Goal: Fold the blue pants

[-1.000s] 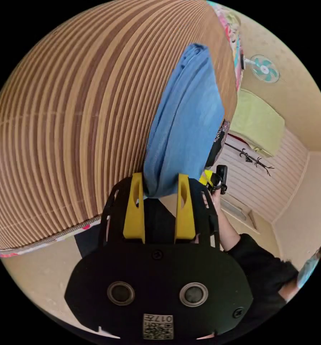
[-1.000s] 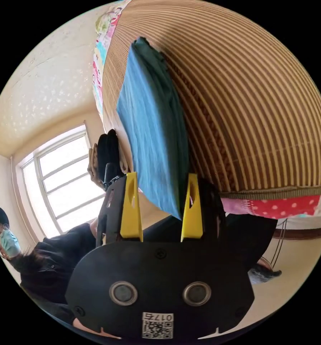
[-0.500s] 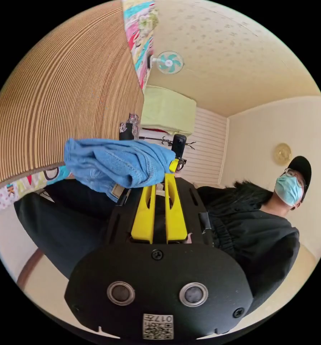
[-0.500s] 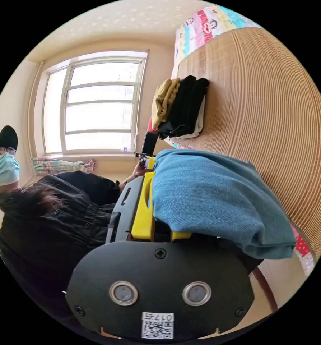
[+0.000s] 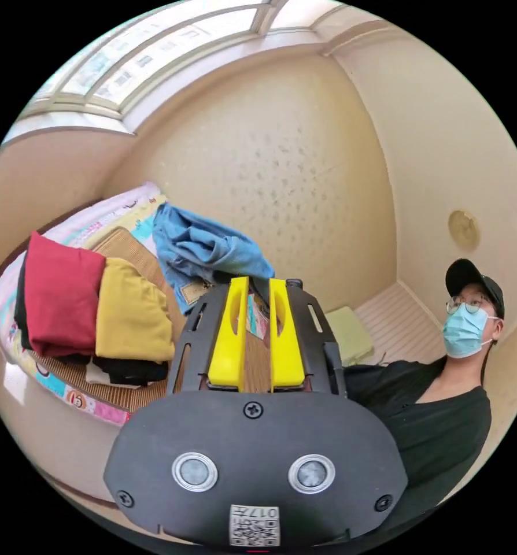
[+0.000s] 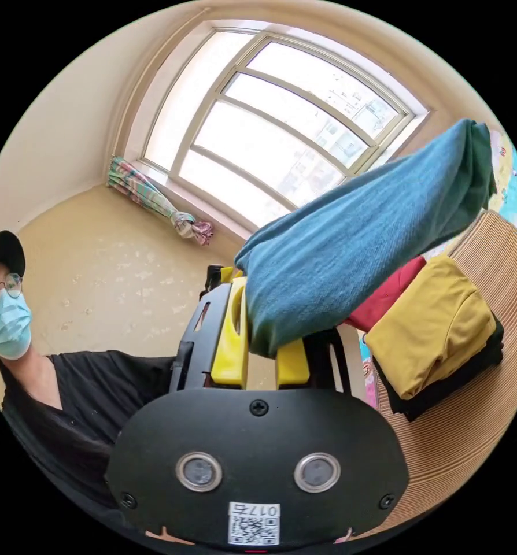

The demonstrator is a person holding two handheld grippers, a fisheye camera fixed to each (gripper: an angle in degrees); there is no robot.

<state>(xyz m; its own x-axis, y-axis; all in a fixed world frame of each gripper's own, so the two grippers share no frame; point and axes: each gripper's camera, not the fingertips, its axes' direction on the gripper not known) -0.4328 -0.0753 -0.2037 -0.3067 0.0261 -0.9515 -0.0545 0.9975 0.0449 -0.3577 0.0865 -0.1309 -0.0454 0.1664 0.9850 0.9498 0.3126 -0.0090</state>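
Both cameras have swung away from the bamboo mat surface since the earlier frames, and the blue pants (image 6: 357, 231), which lay flat and folded on the mat a second ago, are now lifted into the air as a bundle

Nearest in the right gripper view, the right gripper (image 6: 261, 338) is clamped on one end of the folded bundle; the cloth sits between the two yellow jaws and covers the tip of one. From there the bundle extends away from the camera toward the window (image 6: 270, 127).

In the left gripper view, the left gripper (image 5: 253, 289) has its jaws close together with a narrow gap. The pants (image 5: 206, 248) sit just beyond the jaw tips, and whether any cloth is pinched there cannot be told.

Beyond the bundle, a stack of folded clothes (image 6: 438, 335) rests on the bamboo mat (image 6: 472, 428) covering the bed, with a yellow garment and a red garment on top of dark ones. The person (image 5: 443, 370) stands to the side.

Progress judgement: folding appears complete, since the pants form a compact, multi-layer bundle. Remaining work is probably placement of the bundle, likely on or beside the stack.

Appearance: blue denim-like weave, thick, slightly rumpled at the far end, with a small waistband patch visible
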